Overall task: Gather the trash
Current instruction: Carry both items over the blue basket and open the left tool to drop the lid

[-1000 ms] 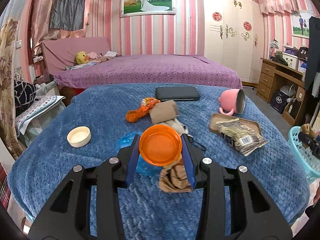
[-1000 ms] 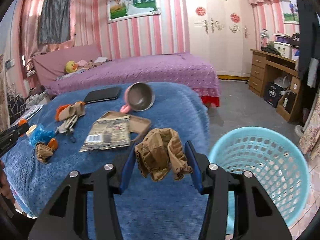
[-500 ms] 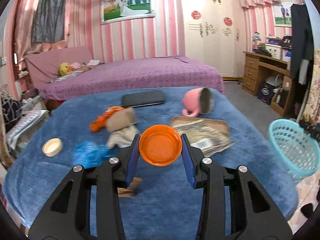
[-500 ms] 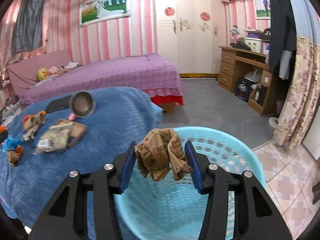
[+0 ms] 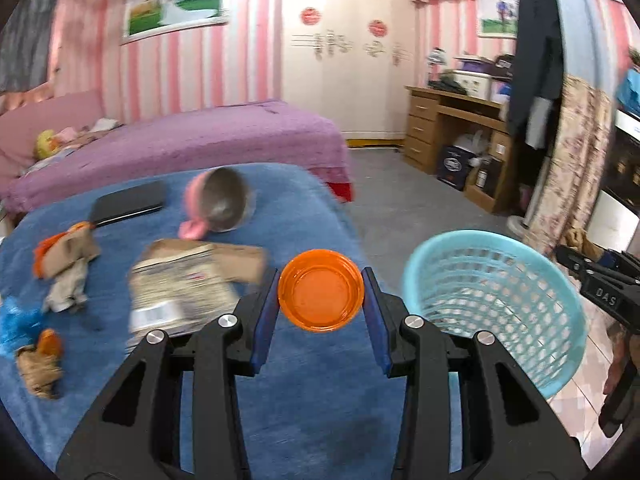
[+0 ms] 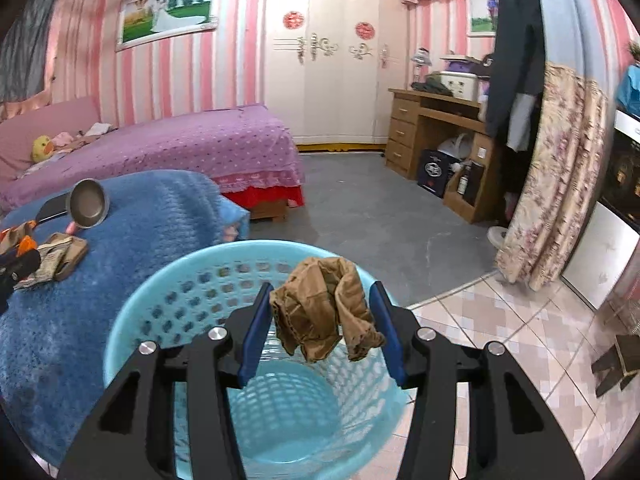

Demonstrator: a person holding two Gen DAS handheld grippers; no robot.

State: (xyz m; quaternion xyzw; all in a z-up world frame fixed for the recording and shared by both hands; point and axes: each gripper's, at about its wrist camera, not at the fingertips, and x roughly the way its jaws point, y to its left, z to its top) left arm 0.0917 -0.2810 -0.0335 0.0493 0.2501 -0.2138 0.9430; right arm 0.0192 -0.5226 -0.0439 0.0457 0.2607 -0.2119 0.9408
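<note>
My left gripper [image 5: 321, 294] is shut on an orange plastic cup [image 5: 321, 295], held above the right end of the blue-covered table [image 5: 304, 392]. The light-blue mesh basket [image 5: 496, 308] stands on the floor just right of it. My right gripper [image 6: 322, 314] is shut on a crumpled brown paper wad [image 6: 324, 312] and hangs over the open mouth of the same basket [image 6: 168, 308], whose inside looks bare. The right gripper [image 5: 576, 262] also shows at the far right of the left wrist view.
On the table lie a snack wrapper on a brown tray [image 5: 180, 280], a tipped pink mug [image 5: 218, 204], a black case [image 5: 128, 202], an orange-and-brown wrapper [image 5: 66, 254], blue plastic [image 5: 16, 322] and a small brown wad [image 5: 38, 364]. A purple bed [image 6: 180, 140] and wooden desk [image 6: 432, 128] stand behind.
Both grippers swung right with their loads. The left one went from the table's middle toward its right end by the basket. The right one moved from the table edge to over the basket.
</note>
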